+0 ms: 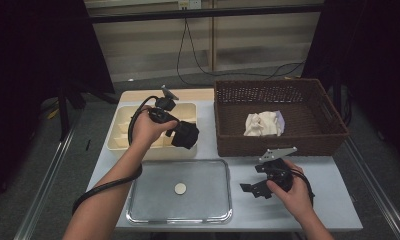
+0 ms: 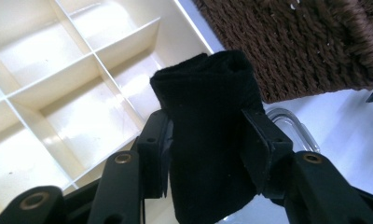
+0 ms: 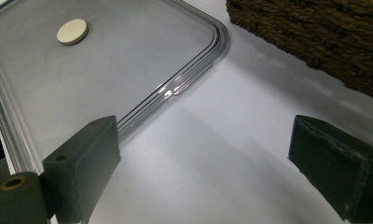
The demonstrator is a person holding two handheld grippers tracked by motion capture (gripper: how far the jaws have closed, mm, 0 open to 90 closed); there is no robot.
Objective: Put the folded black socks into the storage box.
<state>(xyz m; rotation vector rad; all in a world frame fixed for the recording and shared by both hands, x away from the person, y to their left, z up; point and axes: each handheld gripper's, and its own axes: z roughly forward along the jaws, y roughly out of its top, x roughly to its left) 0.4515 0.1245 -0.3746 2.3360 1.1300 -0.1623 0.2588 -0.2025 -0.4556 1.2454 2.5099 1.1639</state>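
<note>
Seemingly gripped, black cloth (image 2: pixel 208 135) in left gripper (image 2: pixel 208 154) overhangs organizer (image 1: pixel 119 131) edge; right gripper (image 3: pixel 212 172) gapes empty.

Black cloth roll (image 2: pixel 208 135): soft, matt, finely napped, like fleece or sock knit. Cream divider box (image 2: pixel 58 88): smooth plastic, faintly glossy, catching light on the compartment floors. Brown basket (image 1: pixel 280 87): woven wicker, rough and matt. Inside it, pale bundle (image 1: pixel 262 124): crumpled cloth, dull finish. Clear lid (image 3: pixel 105 70): transparent plastic, glossy along the ridged rim, with a matt cream disc (image 3: pixel 72 31) at the middle. Counter (image 3: pixel 212 140): smooth, pale, lightly sheened. Fingers (image 3: pixel 82 158): matt dark plastic, pads looking rubbery.
</note>
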